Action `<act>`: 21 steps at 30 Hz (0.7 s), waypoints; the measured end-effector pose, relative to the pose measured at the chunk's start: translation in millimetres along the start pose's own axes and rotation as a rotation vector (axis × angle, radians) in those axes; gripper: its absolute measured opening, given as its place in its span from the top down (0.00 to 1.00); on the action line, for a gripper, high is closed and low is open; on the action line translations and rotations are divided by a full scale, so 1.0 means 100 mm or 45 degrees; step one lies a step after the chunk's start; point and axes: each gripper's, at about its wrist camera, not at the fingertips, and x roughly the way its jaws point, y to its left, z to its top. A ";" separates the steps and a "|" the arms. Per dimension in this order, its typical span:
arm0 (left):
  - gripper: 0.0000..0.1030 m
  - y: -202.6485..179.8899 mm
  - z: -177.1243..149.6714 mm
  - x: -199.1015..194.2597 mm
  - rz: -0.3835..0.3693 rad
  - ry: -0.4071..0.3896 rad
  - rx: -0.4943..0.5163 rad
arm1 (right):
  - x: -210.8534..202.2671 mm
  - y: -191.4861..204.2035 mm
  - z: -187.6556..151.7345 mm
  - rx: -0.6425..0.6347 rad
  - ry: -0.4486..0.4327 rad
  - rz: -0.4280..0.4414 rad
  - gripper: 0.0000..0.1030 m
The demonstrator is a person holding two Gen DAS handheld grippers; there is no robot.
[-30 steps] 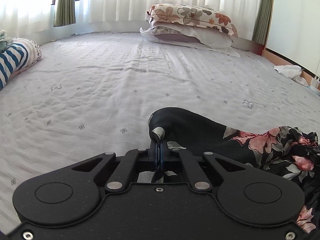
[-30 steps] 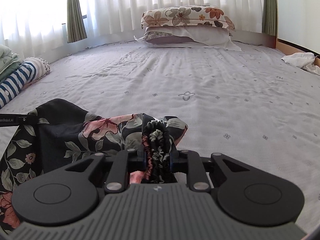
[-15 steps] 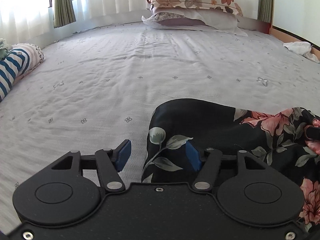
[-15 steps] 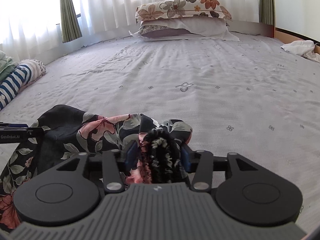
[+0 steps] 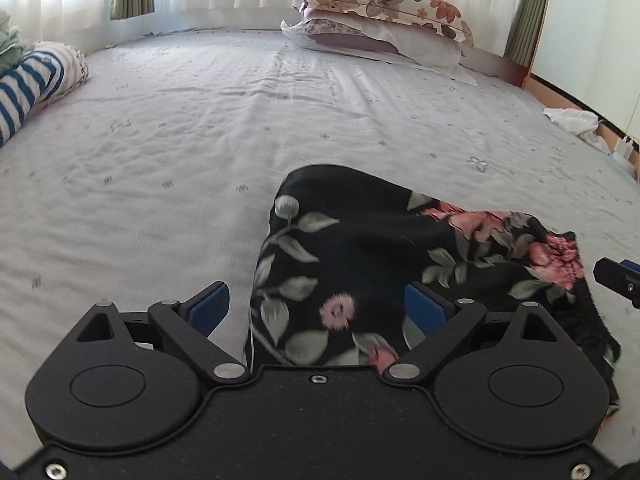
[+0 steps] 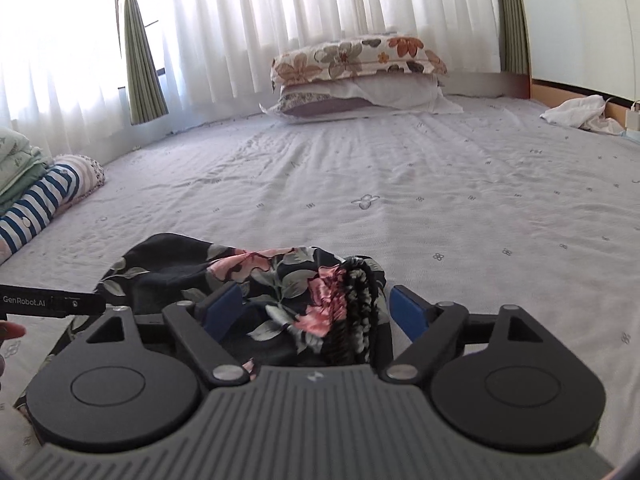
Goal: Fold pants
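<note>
The black floral pants lie in a folded bundle on the grey bedsheet. My left gripper is open over the bundle's left end, its blue pads apart and holding nothing. In the right wrist view the pants lie with the gathered waistband between the fingers of my open right gripper. The tip of the right gripper shows at the right edge of the left wrist view. The left gripper shows at the left edge of the right wrist view.
Two stacked pillows lie at the head of the bed before white curtains. A striped rolled garment and folded clothes lie at the left edge. A white cloth lies at the far right by the wooden bed edge.
Both grippers have opened and let go of the pants, which now rest on the bed. Both have drawn back a little and lifted.
</note>
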 end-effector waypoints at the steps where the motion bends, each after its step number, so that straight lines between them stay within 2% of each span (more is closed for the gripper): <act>1: 0.06 0.00 -0.05 -0.06 -0.004 0.002 -0.013 | -0.08 0.03 -0.04 0.002 -0.013 -0.004 0.12; 10: 0.04 -0.06 -0.58 -0.60 -0.021 0.009 -0.032 | -0.67 0.28 -0.49 -0.002 -0.071 -0.070 0.06; 21: 0.04 -0.16 -1.14 -0.87 0.057 0.031 0.065 | -0.94 0.51 -1.07 -0.045 -0.001 -0.143 0.03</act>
